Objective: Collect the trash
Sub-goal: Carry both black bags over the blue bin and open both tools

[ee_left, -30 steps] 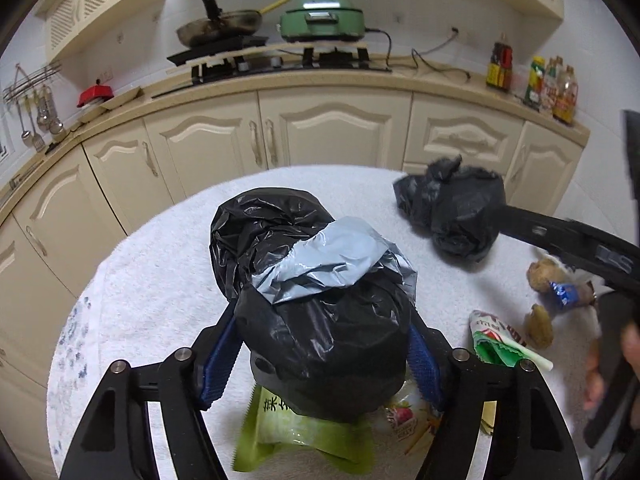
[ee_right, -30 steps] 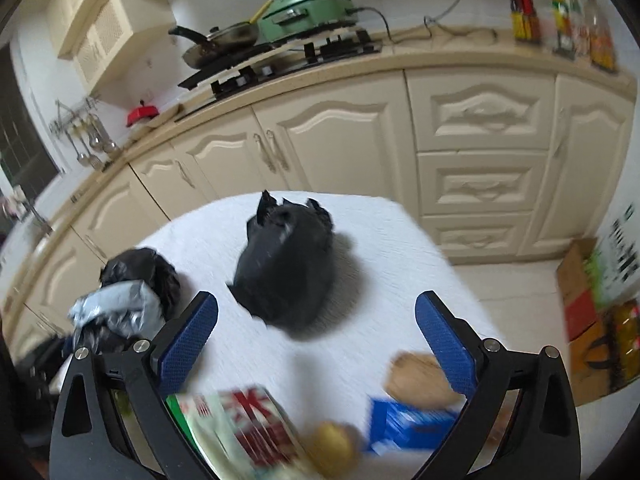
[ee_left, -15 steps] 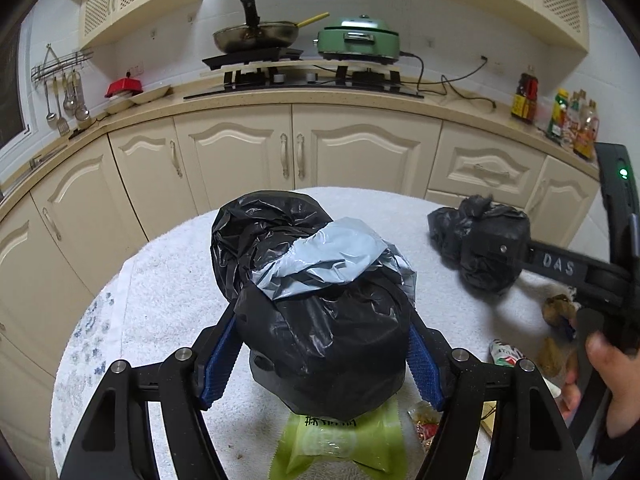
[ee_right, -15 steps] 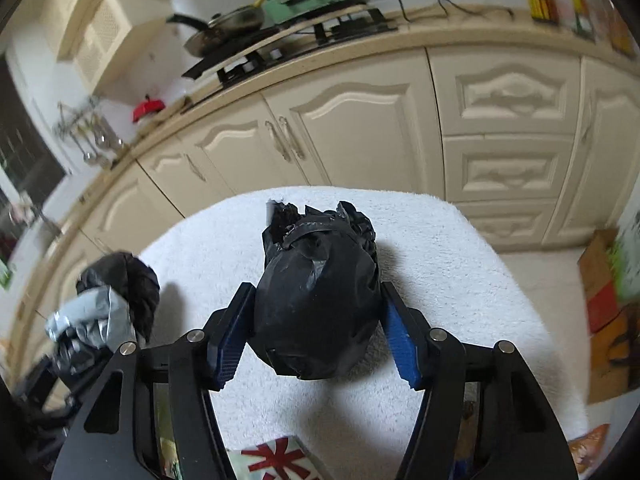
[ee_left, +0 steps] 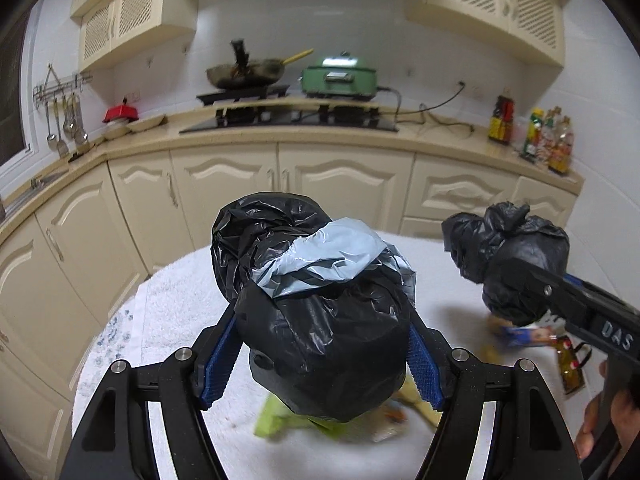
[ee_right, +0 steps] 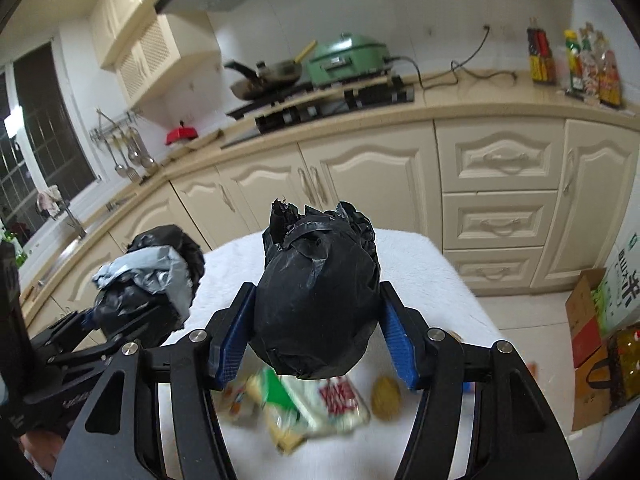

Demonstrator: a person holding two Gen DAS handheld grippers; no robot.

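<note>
My left gripper [ee_left: 322, 344] is shut on a full black trash bag with a grey plastic patch [ee_left: 320, 264], held above the white-towelled table [ee_left: 180, 292]. My right gripper [ee_right: 316, 316] is shut on a smaller knotted black bag [ee_right: 316, 280], its blue pads [ee_right: 394, 340] pressing both sides, also lifted off the table. Each bag shows in the other view: the small one [ee_left: 516, 256] at right, the patched one [ee_right: 148, 276] at left. Loose wrappers lie below: a green packet [ee_left: 276, 416], a red-and-white packet [ee_right: 316, 400], a brown lump [ee_right: 386, 398].
Cream kitchen cabinets [ee_left: 224, 196] curve behind the table, with a stove, a wok [ee_left: 244, 74] and a green cooker [ee_left: 340, 80] on the counter. Cardboard boxes and bags [ee_right: 592, 320] stand on the floor at right. A hand [ee_left: 592, 428] grips the right tool.
The right gripper closed on the small black bag and lifted it off the table. The left gripper rose with its patched bag, so the table litter sank lower in both views.
</note>
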